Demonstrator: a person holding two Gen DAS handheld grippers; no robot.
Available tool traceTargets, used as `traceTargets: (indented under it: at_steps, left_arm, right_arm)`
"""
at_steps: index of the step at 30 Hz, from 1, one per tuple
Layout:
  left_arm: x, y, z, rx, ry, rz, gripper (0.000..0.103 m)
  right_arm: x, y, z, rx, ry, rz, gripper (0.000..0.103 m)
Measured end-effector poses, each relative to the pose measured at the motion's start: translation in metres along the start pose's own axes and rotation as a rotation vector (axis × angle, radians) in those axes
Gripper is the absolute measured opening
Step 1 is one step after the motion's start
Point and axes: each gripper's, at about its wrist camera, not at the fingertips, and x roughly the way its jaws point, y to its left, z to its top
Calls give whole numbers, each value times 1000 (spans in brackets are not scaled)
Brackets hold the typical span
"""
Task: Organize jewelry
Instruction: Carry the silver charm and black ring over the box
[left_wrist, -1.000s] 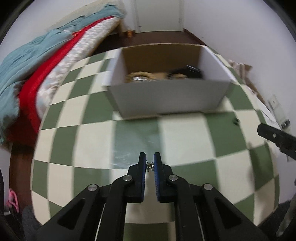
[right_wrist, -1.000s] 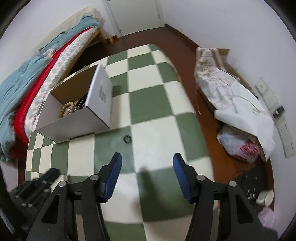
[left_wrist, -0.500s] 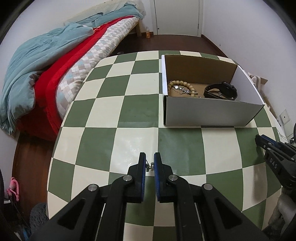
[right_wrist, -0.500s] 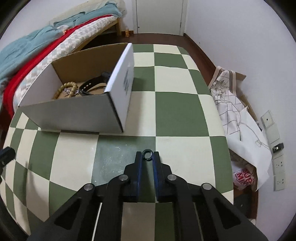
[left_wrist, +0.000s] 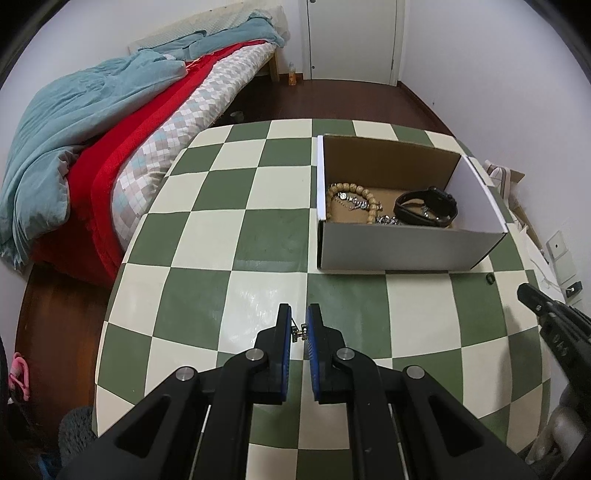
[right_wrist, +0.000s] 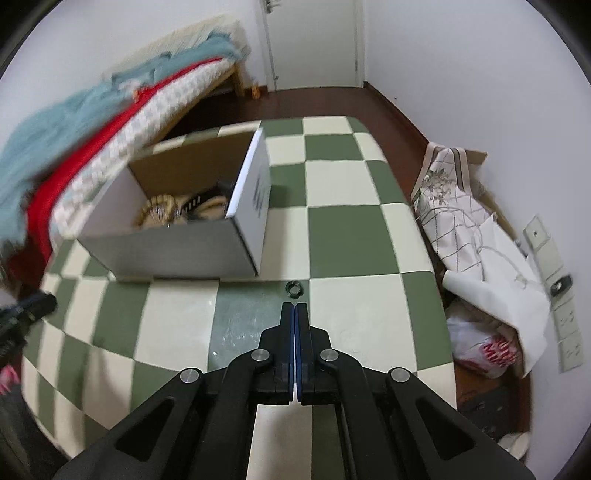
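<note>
Cardboard box (left_wrist: 399, 243): open-topped, white outside, brown inside, standing on the green-and-cream checked surface (left_wrist: 207, 266). This box serves as landmark for all entries.

Contents of box, left wrist view: wooden bead bracelet (left_wrist: 354, 195) at the left end; silver chain pieces (left_wrist: 388, 219) against the near wall, between the beads and the watch; black wristwatch (left_wrist: 426, 206) toward the right end. In the right wrist view the contents are blurred, showing only as beads and a dark strap.

Left claw (left_wrist: 299, 328): low over the surface, in front of the box and well apart from it. Its blue-padded fingers stand narrowly apart and are clamped on a small metal earring (left_wrist: 298, 329), which bridges the gap between the pads.

Right claw (right_wrist: 294, 314): in front of the box's right near corner. Fingers pressed together, pads meeting, with nothing between them.

Small black ring (right_wrist: 294, 288): lying on the surface just beyond the right claw's tips, not in its grip, close to the box's right near corner. It also shows in the left wrist view (left_wrist: 489, 278) as a dark speck by that corner.
</note>
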Motion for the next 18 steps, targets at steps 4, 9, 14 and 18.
traceTargets:
  at_steps: [4, 9, 14, 18]
  left_arm:
    - [-1, 0, 2, -13, 1, -10, 6]
    - [-2, -1, 2, -16, 1, -14, 6]
    - [-3, 1, 4, -23, -1, -12, 6]
    - [-5, 5, 7, -25, -9, -8, 6]
  right_arm:
    - [10, -18, 8, 95, 49, 84, 3]
    - [32, -8, 14, 49, 80, 59, 55]
    - [53, 9, 16, -31, 86, -23, 48]
    - [55, 17, 15, -92, 57, -61, 13]
